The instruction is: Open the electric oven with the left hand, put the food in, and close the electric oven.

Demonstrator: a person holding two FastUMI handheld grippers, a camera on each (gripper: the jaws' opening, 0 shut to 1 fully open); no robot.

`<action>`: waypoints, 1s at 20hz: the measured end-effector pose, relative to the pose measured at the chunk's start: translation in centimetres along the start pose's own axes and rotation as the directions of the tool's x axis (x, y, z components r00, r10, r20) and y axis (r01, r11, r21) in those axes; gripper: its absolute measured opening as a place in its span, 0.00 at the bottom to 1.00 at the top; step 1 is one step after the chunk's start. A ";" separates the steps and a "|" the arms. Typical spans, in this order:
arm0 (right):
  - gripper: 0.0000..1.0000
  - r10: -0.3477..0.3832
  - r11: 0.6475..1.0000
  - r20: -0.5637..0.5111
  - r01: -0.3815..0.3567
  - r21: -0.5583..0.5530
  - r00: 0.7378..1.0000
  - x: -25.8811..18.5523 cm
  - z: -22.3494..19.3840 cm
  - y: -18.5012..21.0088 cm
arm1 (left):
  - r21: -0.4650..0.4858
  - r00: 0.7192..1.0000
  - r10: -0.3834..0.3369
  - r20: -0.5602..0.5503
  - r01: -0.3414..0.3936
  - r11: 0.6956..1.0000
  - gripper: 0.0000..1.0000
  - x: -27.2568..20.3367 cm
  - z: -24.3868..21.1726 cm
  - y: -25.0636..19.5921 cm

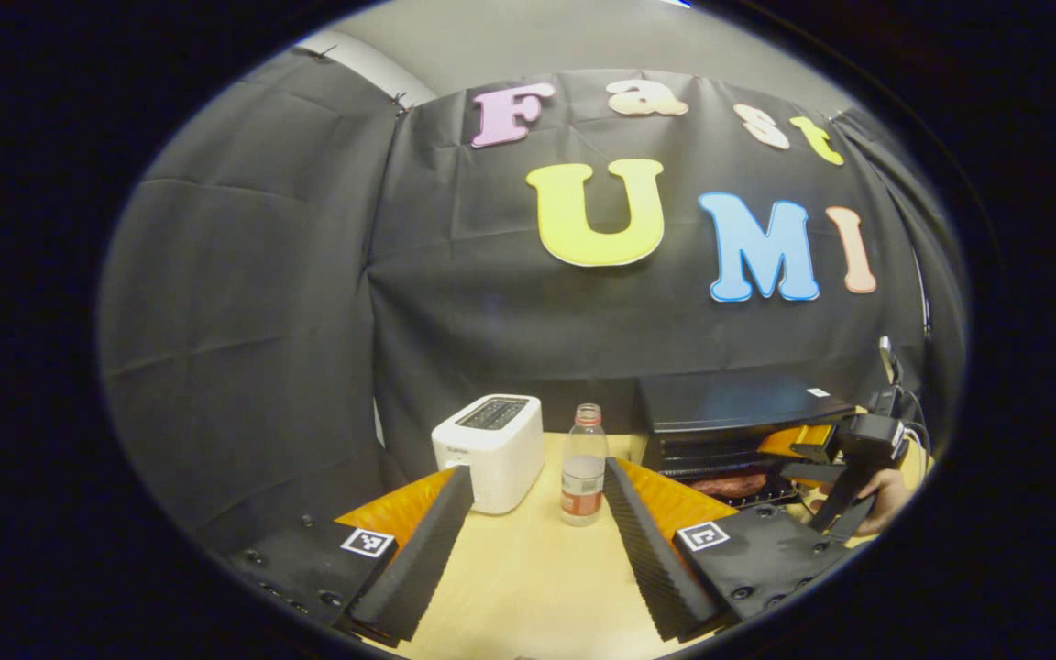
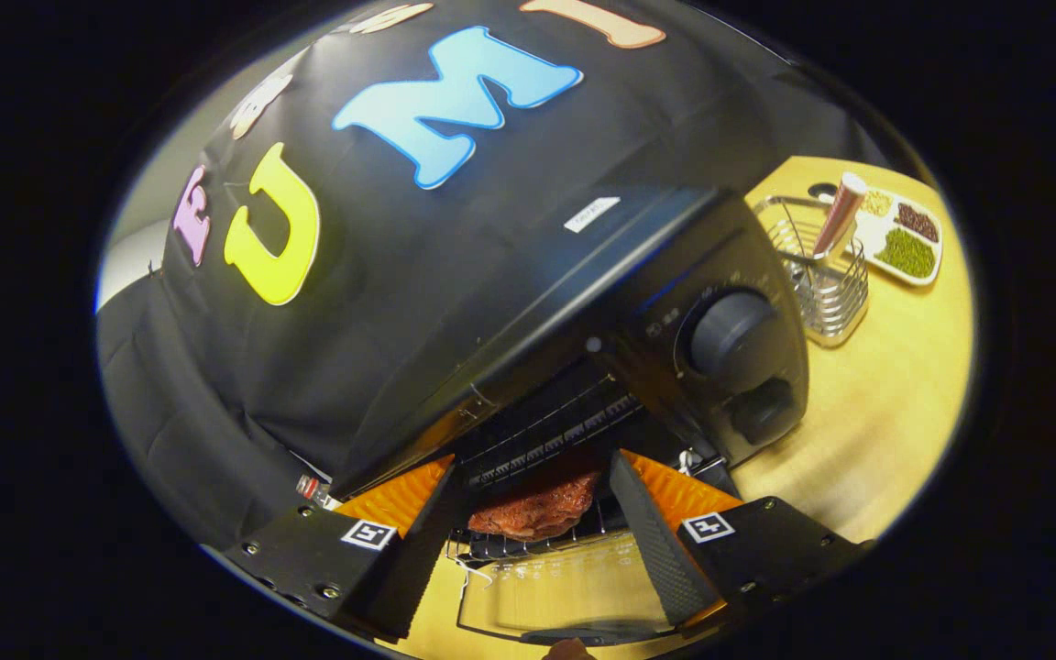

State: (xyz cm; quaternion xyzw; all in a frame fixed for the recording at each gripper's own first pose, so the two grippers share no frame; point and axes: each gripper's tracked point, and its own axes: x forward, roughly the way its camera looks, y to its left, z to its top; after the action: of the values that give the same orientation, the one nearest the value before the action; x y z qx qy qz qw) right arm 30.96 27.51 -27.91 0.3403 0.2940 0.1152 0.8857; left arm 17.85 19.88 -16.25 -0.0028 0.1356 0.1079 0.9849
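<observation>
Broadly, a pale wooden surface [image 1: 528, 577] carries everything, and the black oven [image 2: 583, 302] is the largest thing on it. The oven stands with its glass door [image 2: 546, 587] dropped forward and lying flat, so the opening step looks done. Two round knobs [image 2: 730, 332] sit on its front panel, to the right of the cavity. Inside, a wire rack [image 2: 542, 431] spans the mouth, and the food [image 2: 537, 506], a reddish-brown slab, lies on the rack just inside the opening.

The right gripper [image 2: 533, 532] points into the oven mouth with its jaws standing wide, one on each side of the food and apart from it; the food appears to rest on the rack, not in a grip. In the left gripper view the same gripper [image 1: 844, 458] shows at the far right, held by a hand [image 1: 885, 500] in front of the oven [image 1: 739, 412].

The left gripper [image 1: 537, 541] hangs over bare surface, jaws wide and holding nothing, facing a white toaster [image 1: 489, 449] and a clear bottle [image 1: 583, 477] set near each other. A wire basket [image 2: 817, 266] and a divided tray [image 2: 904, 240] stand beyond the oven.

Judged from this, loading is about complete; drawing the right gripper clear and shutting the door remain.
</observation>
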 end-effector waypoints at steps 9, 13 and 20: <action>0.98 0.048 0.955 0.074 -0.024 -0.294 0.996 -11.3 2.8 0.9 | -0.031 0.990 -0.127 -0.057 0.125 0.992 1.00 -2.3 -3.4 -8.1; 0.98 0.056 0.920 0.143 0.004 -0.392 0.988 -17.0 5.0 0.3 | -0.068 0.966 -0.203 -0.158 0.195 0.978 1.00 -3.1 -7.6 -12.9; 0.97 0.008 0.859 0.275 0.135 -0.494 0.961 -25.3 8.7 -2.4 | -0.135 0.881 -0.316 -0.352 0.286 0.949 1.00 -4.0 -15.1 -21.0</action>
State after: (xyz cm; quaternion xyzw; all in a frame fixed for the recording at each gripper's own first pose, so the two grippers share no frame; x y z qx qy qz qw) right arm 15.96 10.84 -13.17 0.0972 0.1420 0.1121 0.9787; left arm 14.53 -1.97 -30.20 -0.0832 0.3118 -0.0435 0.9455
